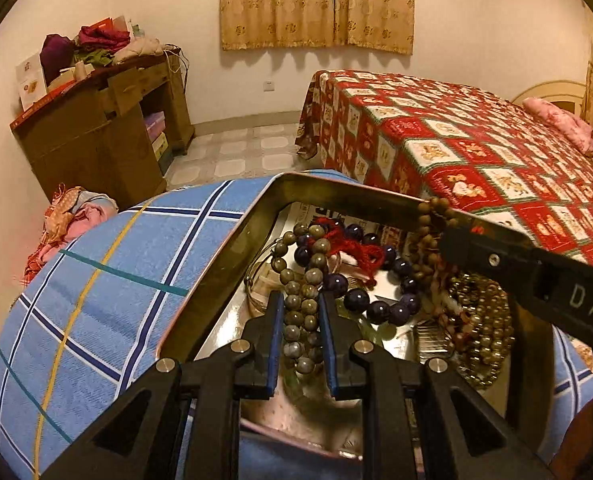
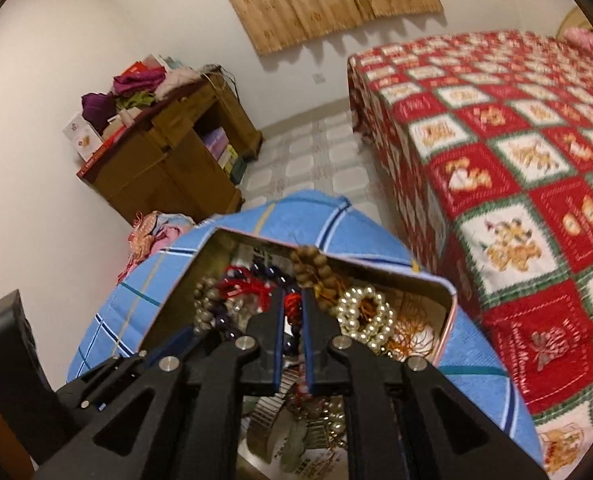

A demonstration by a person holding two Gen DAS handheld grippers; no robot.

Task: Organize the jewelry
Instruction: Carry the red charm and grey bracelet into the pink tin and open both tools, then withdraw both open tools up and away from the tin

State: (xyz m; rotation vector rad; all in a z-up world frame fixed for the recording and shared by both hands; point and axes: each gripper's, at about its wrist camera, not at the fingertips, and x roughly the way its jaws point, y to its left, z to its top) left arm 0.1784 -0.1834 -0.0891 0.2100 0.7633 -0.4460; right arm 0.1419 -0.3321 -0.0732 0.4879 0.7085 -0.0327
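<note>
1. My left claw (image 1: pixel 301 320) is down inside the open tin (image 1: pixel 232 240), which sits on the blue checked cloth (image 1: pixel 108 280). Its pads stand narrowly apart with the grey-green bead strand (image 1: pixel 302 300) running between them. Whether they are pinching it or just bracketing it, I can't tell from here.

2. My right claw (image 2: pixel 292 320) is nearly closed, with something red (image 2: pixel 292 304) in the slit between the pads. I think it's a bead or a bit of the red cord (image 2: pixel 244 290), but I can't say it's gripped.

3. The jewellery is all heaped in that tin: dark purple beads (image 1: pixel 376 304), the brown wooden strand (image 1: pixel 430 216) draped over the far rim, and a pearl bracelet (image 2: pixel 366 316).

4. Handling, as I judge it: the round polished beads will be slick and roll off the pads, while the strands are limp and will sag and swing.

5. I'd take hold across the strand between two beads, so the pads bite the cord.

6. The strands overlap, so lifting one may drag its neighbours. A slow pull looks wise.
</note>
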